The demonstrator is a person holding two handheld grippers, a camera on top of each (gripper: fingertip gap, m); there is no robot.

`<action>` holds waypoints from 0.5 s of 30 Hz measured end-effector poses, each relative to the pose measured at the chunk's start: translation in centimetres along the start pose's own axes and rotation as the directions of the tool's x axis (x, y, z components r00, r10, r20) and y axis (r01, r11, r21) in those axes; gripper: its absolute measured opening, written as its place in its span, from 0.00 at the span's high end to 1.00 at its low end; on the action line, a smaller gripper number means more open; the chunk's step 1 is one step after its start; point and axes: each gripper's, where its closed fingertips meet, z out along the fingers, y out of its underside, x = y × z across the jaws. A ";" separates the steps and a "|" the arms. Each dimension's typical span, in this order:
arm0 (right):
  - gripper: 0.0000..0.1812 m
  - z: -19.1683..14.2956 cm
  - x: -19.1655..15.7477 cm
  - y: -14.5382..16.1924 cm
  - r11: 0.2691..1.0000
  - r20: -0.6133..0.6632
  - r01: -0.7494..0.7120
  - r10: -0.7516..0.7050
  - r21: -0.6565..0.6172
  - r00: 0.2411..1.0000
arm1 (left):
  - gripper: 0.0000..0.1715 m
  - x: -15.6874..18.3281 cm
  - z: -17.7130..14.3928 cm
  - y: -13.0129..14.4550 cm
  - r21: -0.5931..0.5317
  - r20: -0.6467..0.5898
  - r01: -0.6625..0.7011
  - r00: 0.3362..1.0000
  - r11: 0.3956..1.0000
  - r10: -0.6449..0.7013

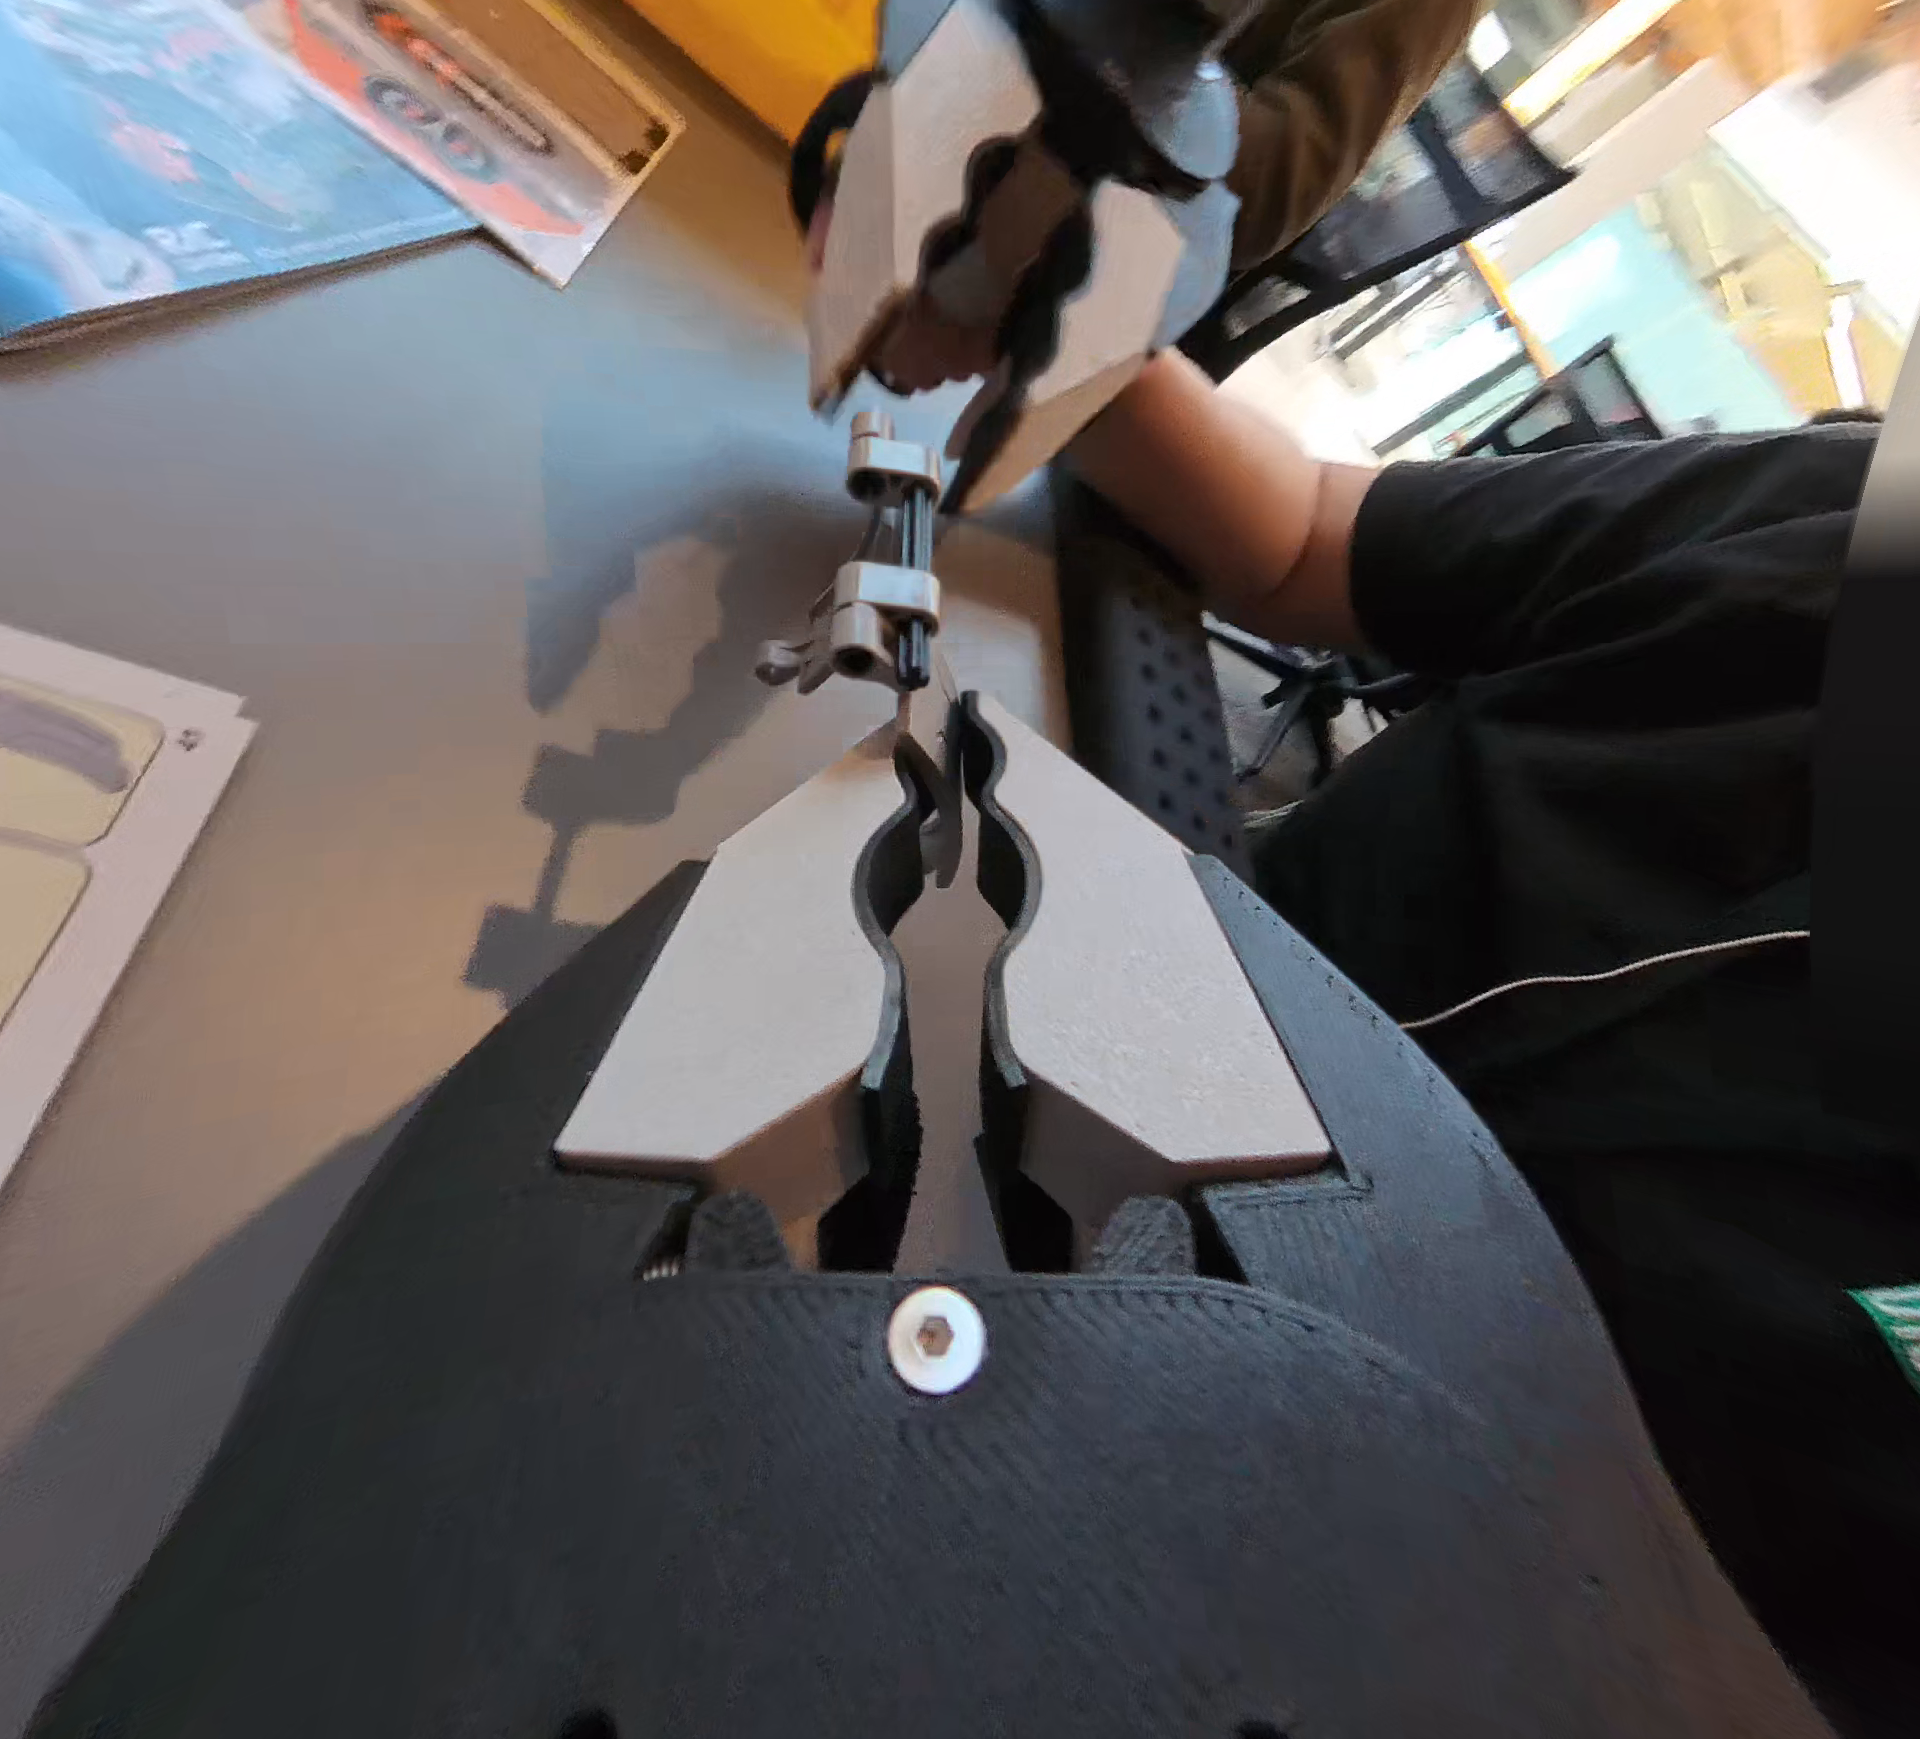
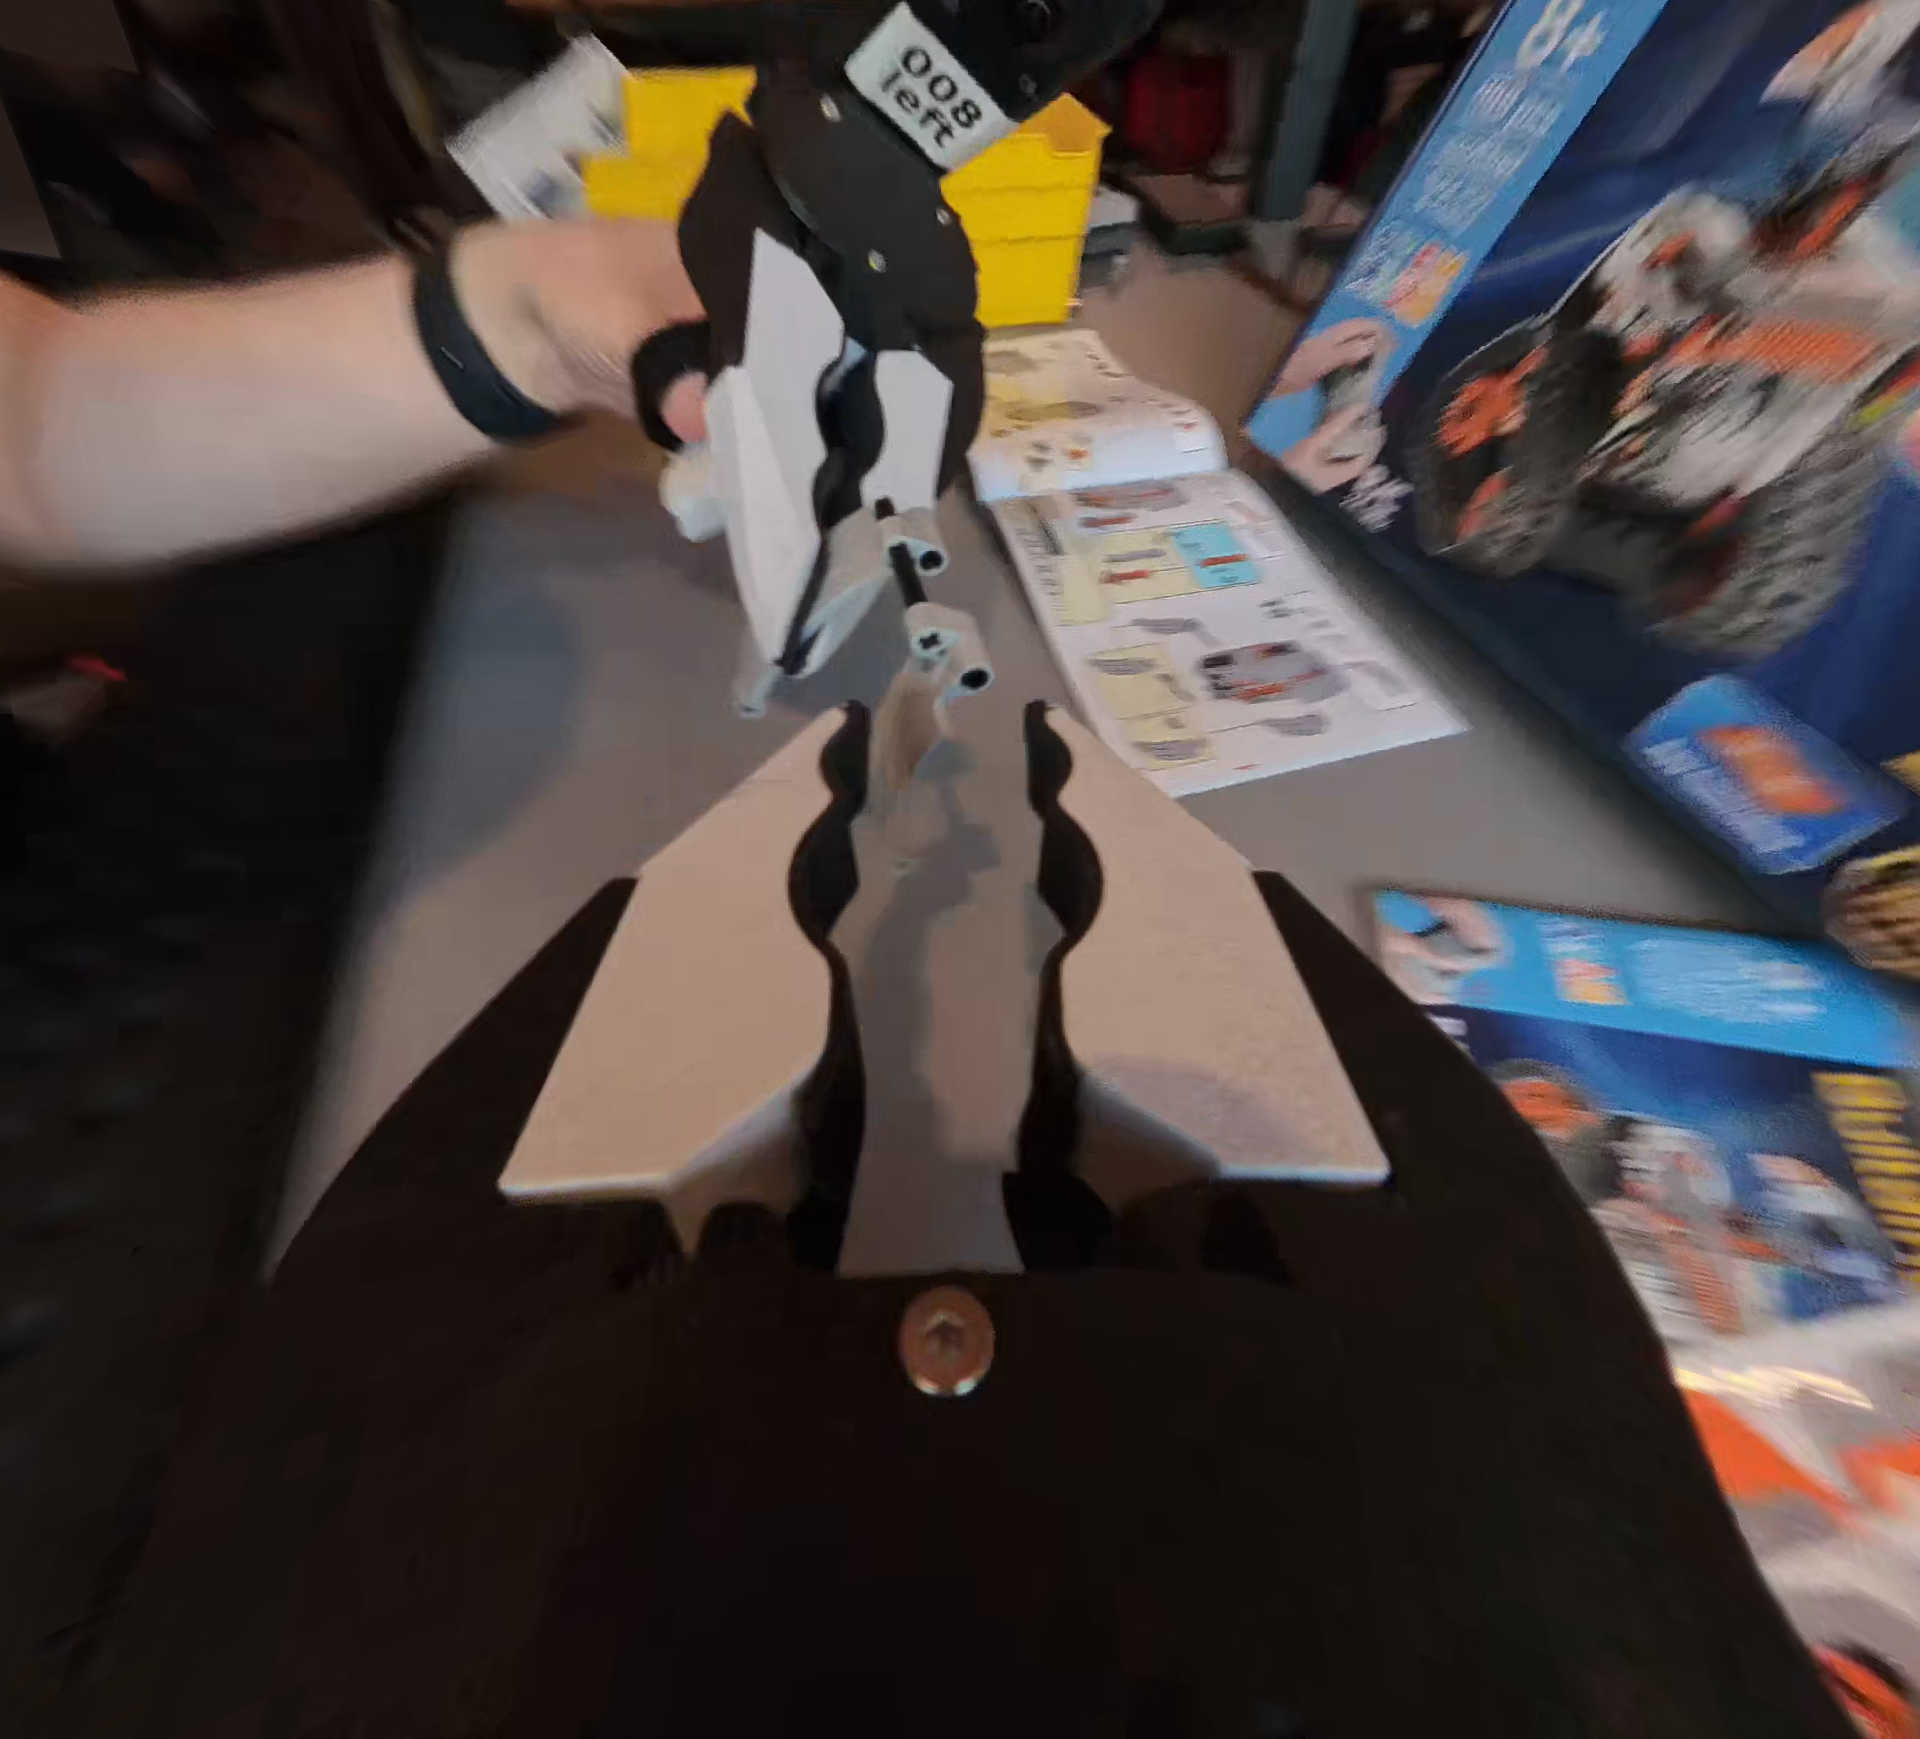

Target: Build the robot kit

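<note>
My left gripper [image 1: 940,728] is shut on a thin grey plate at the lower end of a small brick assembly [image 1: 888,567]. The assembly is made of grey connectors on black axles, and I hold it above the grey table [image 1: 395,463]. In the right wrist view the left gripper [image 2: 800,650] holds the same assembly [image 2: 930,614], which juts toward the camera. My right gripper [image 2: 945,723] is open and empty, with its jaws apart just short of the assembly's near end. In the left wrist view the right gripper [image 1: 899,437] hovers open at the assembly's far end.
An open instruction booklet [image 2: 1195,609] lies on the table. A large blue toy box [image 2: 1662,339] stands at the right, and a flat box [image 2: 1662,1118] lies nearer. Yellow bins [image 2: 1018,214] stand at the back. A sticker sheet [image 1: 94,848] lies left, and a perforated chair [image 1: 1153,692] stands past the table edge. Spacing between my two grippers at the tips: around 5 cm.
</note>
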 end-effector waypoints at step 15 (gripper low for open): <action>0.96 2.6 0.2 3.1 0.715 -0.205 0.451 -0.628 -0.534 0.751 | 1.00 -1.6 2.2 2.1 -0.185 0.215 -0.047 0.973 0.982 0.087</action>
